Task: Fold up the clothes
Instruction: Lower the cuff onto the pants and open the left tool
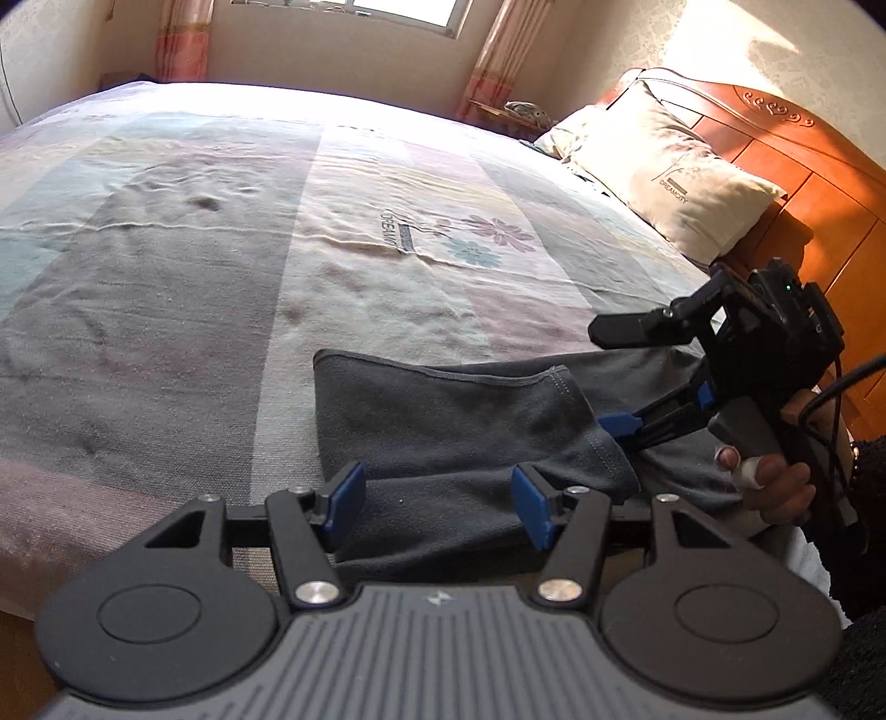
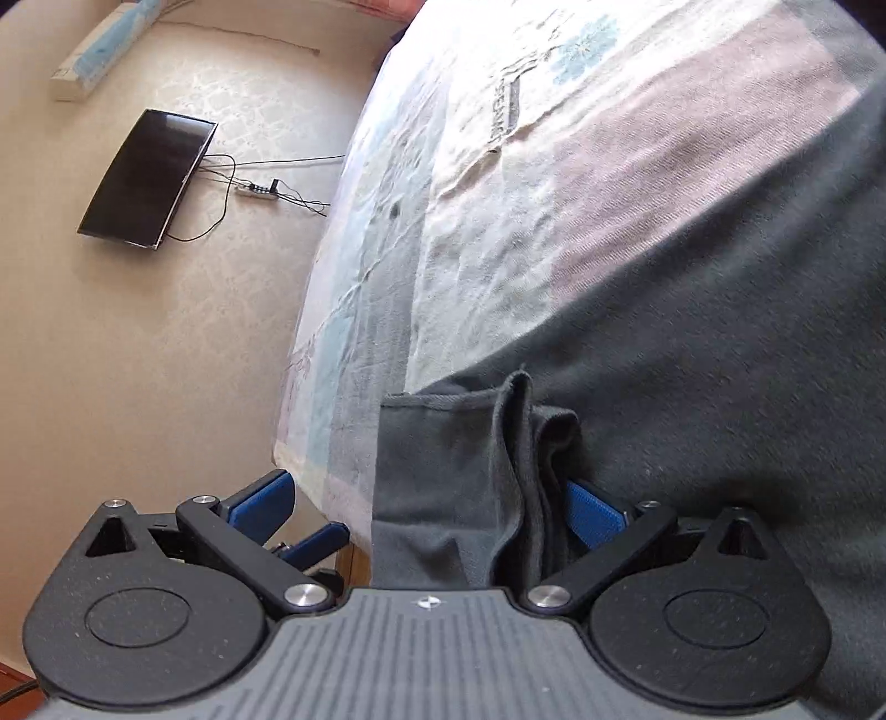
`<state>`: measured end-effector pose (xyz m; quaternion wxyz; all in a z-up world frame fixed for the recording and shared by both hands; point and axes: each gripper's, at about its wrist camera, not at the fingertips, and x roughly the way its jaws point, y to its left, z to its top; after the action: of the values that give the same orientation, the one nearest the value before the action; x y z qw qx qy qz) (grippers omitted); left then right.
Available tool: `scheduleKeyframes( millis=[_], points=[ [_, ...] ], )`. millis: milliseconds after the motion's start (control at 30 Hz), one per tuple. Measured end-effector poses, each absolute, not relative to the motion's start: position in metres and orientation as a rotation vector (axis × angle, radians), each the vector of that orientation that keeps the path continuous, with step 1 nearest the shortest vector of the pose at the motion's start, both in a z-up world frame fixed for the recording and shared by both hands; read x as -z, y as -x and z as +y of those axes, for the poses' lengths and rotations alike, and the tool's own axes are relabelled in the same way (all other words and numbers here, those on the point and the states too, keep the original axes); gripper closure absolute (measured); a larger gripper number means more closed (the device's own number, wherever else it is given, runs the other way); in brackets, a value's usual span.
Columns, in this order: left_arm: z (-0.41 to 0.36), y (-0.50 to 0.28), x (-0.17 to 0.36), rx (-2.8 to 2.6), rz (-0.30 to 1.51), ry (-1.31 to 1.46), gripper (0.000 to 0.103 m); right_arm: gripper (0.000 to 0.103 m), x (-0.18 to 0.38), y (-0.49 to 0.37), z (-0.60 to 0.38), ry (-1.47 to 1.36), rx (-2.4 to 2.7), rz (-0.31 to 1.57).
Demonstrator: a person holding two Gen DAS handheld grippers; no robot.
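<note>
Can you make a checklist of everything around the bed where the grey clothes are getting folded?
Surface: bed, striped flowered sheet, slightly wrinkled.
Job's things: dark grey garment, partly folded at the near edge.
Clutter: nothing seen.
Grippers: left gripper open over the garment; right gripper open, bunched cloth between its jaws.
Cables: black cable at the right gripper; wires beside the TV.
Surroundings: pillow, wooden headboard, window, curtains, wall TV.
</note>
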<state>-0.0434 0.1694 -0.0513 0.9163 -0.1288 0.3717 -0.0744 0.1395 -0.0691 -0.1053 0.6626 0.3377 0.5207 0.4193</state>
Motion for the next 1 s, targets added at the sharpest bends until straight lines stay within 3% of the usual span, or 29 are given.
scheduleKeyframes(
  millis=[200,433,567,633,800,900,1000],
  points=[
    [0.175,0.042,0.052,0.155,0.754,0.257,0.044,0.0,0.063,-0.132,-0.071,-0.687,-1.018,0.962],
    [0.183,0.023,0.047,0.137,0.737,0.203,0.043,0.0,0.028,-0.087,-0.045,-0.127,-0.981,0.797],
    [0.183,0.013,0.038,0.158,0.717,0.196,0.043,0.031,0.056,-0.068,-0.011,0.143,-0.947,0.791],
    [0.18,0.007,0.038,0.19,0.707,0.203,0.041,0.038,0.077,-0.065,-0.005,0.22,-0.874,0.823],
    [0.172,-0.026,0.069,0.264,0.77,0.289,0.038,0.031,0.089,-0.044,-0.007,0.242,-0.85,0.734],
    [0.18,-0.044,0.093,0.234,0.787,0.324,0.038,0.02,0.089,-0.036,-0.004,0.253,-0.843,0.729],
    [0.185,-0.047,0.085,0.226,0.781,0.336,0.038,0.004,0.093,-0.023,0.0,0.318,-0.85,0.712]
  ],
)
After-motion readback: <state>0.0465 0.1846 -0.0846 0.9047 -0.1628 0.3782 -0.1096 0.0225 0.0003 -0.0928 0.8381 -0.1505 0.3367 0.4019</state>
